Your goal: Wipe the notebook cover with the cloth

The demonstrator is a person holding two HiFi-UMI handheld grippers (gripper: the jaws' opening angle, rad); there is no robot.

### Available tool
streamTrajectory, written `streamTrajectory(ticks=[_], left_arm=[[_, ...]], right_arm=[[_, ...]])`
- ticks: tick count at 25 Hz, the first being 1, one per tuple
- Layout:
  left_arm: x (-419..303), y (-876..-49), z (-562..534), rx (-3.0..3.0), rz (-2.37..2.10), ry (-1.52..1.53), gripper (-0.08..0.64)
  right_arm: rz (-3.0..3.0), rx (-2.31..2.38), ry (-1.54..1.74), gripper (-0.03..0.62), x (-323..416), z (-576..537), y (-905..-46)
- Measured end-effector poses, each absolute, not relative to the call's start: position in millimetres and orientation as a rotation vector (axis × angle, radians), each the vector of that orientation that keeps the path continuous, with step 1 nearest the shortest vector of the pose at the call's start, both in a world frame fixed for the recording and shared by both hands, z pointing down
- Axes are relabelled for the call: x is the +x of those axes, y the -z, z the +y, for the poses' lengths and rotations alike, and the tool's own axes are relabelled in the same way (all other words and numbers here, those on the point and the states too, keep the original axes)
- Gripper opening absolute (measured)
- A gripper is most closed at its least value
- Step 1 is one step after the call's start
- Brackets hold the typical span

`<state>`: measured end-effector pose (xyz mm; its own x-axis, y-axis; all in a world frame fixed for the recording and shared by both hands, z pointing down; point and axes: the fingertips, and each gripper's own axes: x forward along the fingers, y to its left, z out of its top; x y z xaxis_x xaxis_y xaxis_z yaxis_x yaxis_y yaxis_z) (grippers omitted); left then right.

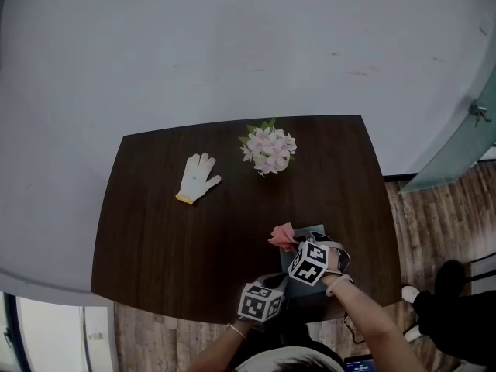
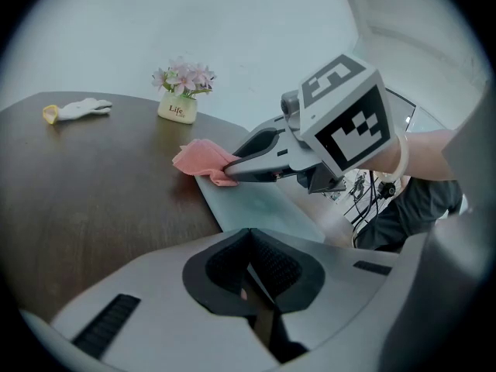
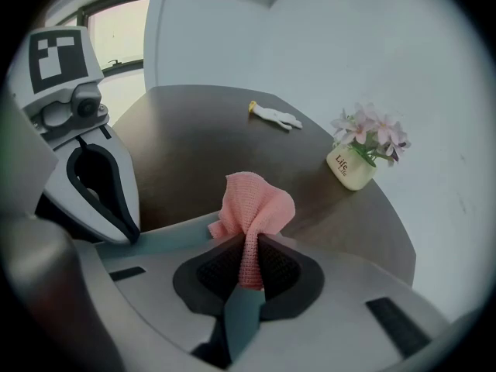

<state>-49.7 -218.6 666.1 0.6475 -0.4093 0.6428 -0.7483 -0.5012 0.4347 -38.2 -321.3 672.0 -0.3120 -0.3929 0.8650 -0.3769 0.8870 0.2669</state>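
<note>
Wiping seems barely begun: the right gripper (image 3: 248, 266), clamped on the crumpled pink cloth (image 3: 252, 208), holds it at the grey-blue notebook's (image 2: 263, 208) far corner, with the left gripper (image 2: 249, 273), jaws together and empty, at its near edge.

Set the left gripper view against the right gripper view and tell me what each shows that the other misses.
Only the left gripper view: the right gripper from outside, the person's forearm, and a long stretch of the notebook cover.
Only the right gripper view: the left gripper from outside, a window, and the right jaws pinching the cloth.
Both: the table, flower pot, glove and cloth.
</note>
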Motion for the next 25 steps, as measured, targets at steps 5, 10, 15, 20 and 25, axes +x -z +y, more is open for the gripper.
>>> streamTrajectory(ticks=[5, 10, 15, 20, 25], left_arm=[[-50, -667, -218, 2.144, -0.903, -0.621, 0.02], [-49, -666, -218, 2.152, -0.891, -0.611, 0.02], [-48, -667, -217, 2.15, -0.879, -0.624, 0.02], [-49, -668, -215, 2.137, -0.872, -0.632, 0.02], [-47, -666, -214, 2.141, -0.877, -0.635, 0.02]], right_arm=[[-1.919, 0.597, 0.005, 0.046, -26, -323, -672], [-1.892, 0.633, -0.006, 0.046, -7, -324, -672], [-1.871, 0.677, -0.029, 0.046, 13, -323, -673], [-1.851, 0.72, -0.055, 0.046, 30, -323, -673], [-1.834, 0.774, -0.072, 0.046, 48, -324, -672]])
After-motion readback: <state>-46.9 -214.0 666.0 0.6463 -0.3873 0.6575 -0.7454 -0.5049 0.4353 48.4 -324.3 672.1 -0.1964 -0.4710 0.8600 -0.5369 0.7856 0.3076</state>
